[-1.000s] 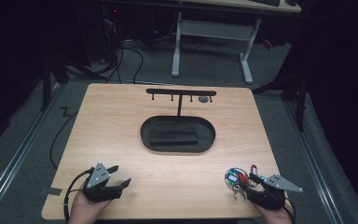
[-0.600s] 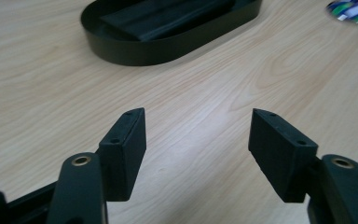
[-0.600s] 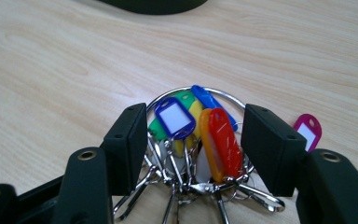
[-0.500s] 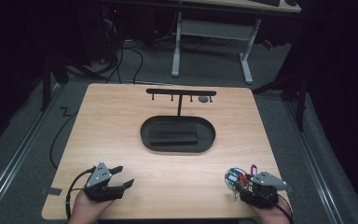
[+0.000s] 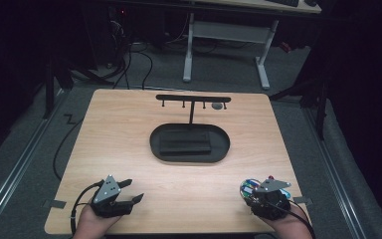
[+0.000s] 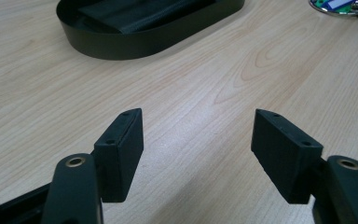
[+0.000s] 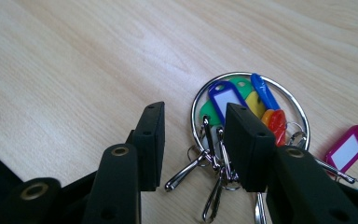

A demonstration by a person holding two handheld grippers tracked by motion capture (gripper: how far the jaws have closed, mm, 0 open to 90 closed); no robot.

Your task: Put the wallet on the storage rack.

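Note:
A bunch of keys on a metal ring [image 7: 249, 100], with blue, green, yellow and red tags, lies on the wooden table [image 5: 129, 139] near its front right corner [image 5: 247, 187]. A pink tag [image 7: 349, 149] lies off to its side. My right gripper [image 7: 198, 140] hovers over the bunch, and its jaws have just been closing. The ring's edge and a metal clasp [image 7: 186, 170] lie between them, but the pads press on nothing. In the high view that gripper [image 5: 252, 195] sits right at the bunch. My left gripper [image 6: 200, 140] rests open and empty at the front left [image 5: 132, 190].
A black oval tray [image 5: 154, 144] with a dark block inside sits mid-table; it is ahead of the left gripper [image 6: 98, 44]. Behind it stands a black T-shaped rack [image 5: 193, 98] with small hooks and a grey piece [image 5: 218, 105]. Desk legs and cables lie beyond the table.
My right gripper has shifted left over the key bunch and its jaws have narrowed. The left gripper has stayed put.

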